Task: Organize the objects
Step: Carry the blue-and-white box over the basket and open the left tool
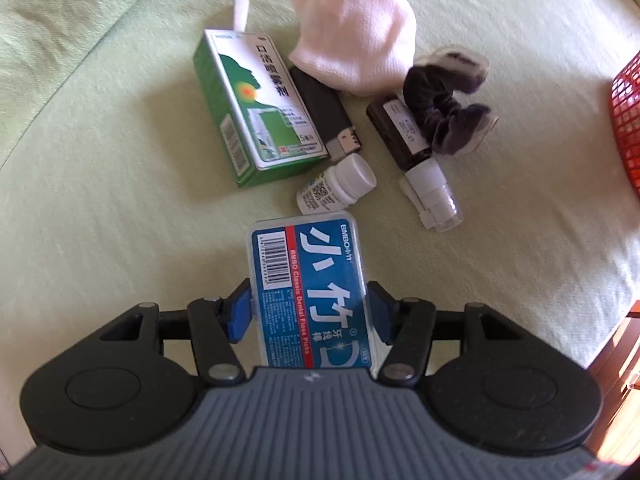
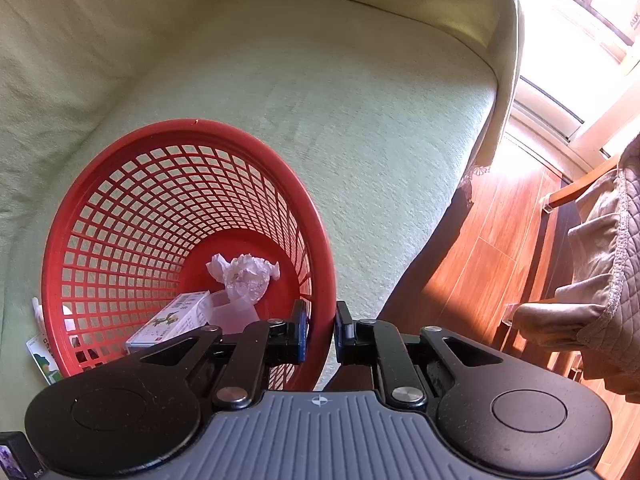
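Observation:
My left gripper (image 1: 308, 312) is shut on a blue dental floss pick box (image 1: 312, 288) and holds it above the green sheet. Beyond it lie a small white pill bottle (image 1: 336, 190), a green medicine box (image 1: 256, 104), a black lighter (image 1: 326, 112), a pink cloth (image 1: 354, 36), a dark spray bottle (image 1: 416, 160) and a dark scrunchie (image 1: 444, 100). My right gripper (image 2: 320, 332) is shut on the rim of the red mesh basket (image 2: 120, 216), which is tilted. Inside it are crumpled plastic wrap (image 2: 244, 276) and a white box (image 2: 172, 320).
The basket's edge shows at the right in the left wrist view (image 1: 628, 120). The bed's edge drops to a wooden floor (image 2: 480, 264) on the right. A chair with a quilted cover (image 2: 600, 260) stands there. A white tube (image 1: 241, 12) lies behind the green box.

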A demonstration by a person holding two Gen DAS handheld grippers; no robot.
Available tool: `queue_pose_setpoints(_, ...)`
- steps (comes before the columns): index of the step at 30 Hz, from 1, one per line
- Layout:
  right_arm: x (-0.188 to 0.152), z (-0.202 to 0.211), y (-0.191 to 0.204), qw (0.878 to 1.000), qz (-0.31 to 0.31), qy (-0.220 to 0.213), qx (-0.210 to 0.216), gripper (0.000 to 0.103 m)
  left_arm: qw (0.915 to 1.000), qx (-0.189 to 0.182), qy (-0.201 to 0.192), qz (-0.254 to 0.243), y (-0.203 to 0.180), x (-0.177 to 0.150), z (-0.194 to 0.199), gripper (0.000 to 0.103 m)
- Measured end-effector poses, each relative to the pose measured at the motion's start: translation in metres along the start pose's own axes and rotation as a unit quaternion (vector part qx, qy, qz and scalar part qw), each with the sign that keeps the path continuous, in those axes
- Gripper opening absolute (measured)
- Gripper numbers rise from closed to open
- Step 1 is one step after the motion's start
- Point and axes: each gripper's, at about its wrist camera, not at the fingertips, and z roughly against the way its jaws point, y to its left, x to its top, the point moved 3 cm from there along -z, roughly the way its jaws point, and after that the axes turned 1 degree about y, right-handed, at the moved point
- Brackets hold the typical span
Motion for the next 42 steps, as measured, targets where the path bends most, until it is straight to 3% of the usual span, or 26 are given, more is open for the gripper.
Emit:
queue_pose_setpoints(5,-0.001,0.0,0.002,1.0,0.028,-0.003,0.001,0.01,0.9994,-0.015,-0.028,0.016,-0.002,-0.001,0.048,0.054)
queue_pose_setpoints(11,0.001,-0.002,-0.001,0.999,0.042,0.007,0.011,0.011,0.9965,-0.036,-0.072,0.022,-0.013,0.023,0.108,0.054)
queue_pose_setpoints(20,0.01,-0.005,0.002,0.997,0.067,0.027,0.014,0.011,0.9911,-0.064,-0.116,-0.012,-0.081,0.051,0.192,0.054)
queue_pose_setpoints(31,0.013,-0.009,0.001,0.995,0.099,0.022,0.021,0.011,0.9843,-0.101,-0.13,-0.065,-0.161,0.084,0.24,0.054)
queue_pose_setpoints(42,0.012,-0.009,0.002,0.994,0.108,0.018,0.031,0.012,0.9772,-0.121,-0.127,-0.119,-0.236,0.113,0.227,0.054)
